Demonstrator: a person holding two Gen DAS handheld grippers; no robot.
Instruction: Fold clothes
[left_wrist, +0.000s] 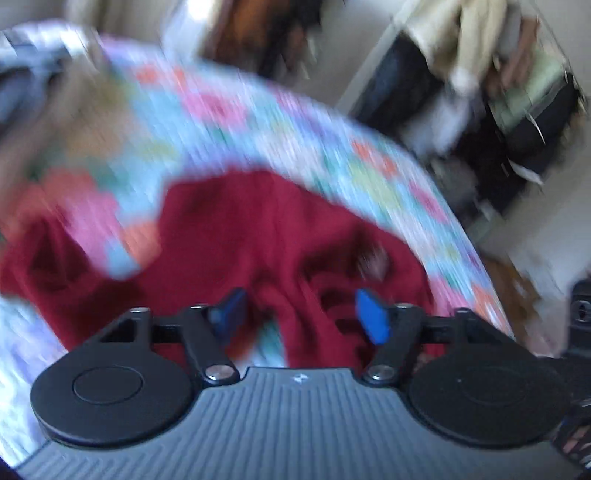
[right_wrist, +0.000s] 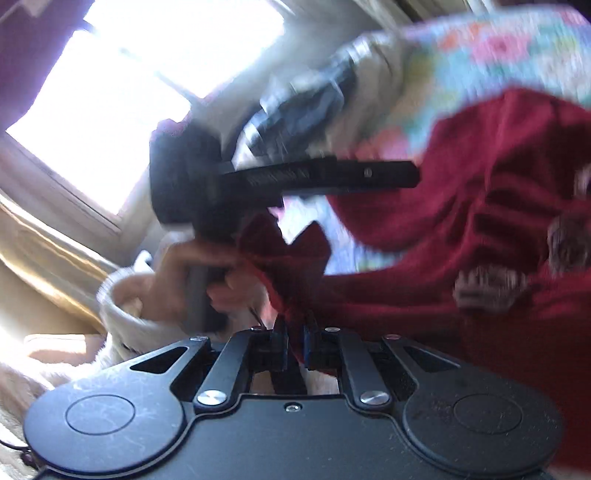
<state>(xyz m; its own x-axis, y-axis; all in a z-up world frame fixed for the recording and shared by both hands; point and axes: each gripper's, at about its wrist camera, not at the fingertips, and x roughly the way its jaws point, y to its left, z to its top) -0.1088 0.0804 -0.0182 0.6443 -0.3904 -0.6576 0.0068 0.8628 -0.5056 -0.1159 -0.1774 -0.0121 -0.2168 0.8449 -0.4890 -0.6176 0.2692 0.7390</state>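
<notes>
A dark red knitted garment (left_wrist: 251, 236) lies crumpled on a bed with a colourful patterned cover (left_wrist: 258, 122). My left gripper (left_wrist: 301, 314) is open, its blue pads (left_wrist: 373, 315) spread just above a fold of the red garment, holding nothing. In the right wrist view my right gripper (right_wrist: 295, 347) is shut on an edge of the red garment (right_wrist: 480, 206), which bunches up from between its pads. The left gripper's black body (right_wrist: 280, 181) and the hand holding it show in front of the right gripper. Both views are motion-blurred.
A heap of grey and blue clothes (left_wrist: 33, 85) lies at the bed's far left. An open wardrobe with hanging clothes and bags (left_wrist: 491, 96) stands beyond the bed's right edge. A bright window (right_wrist: 140, 81) and a beige curtain (right_wrist: 48, 258) are on the left in the right wrist view.
</notes>
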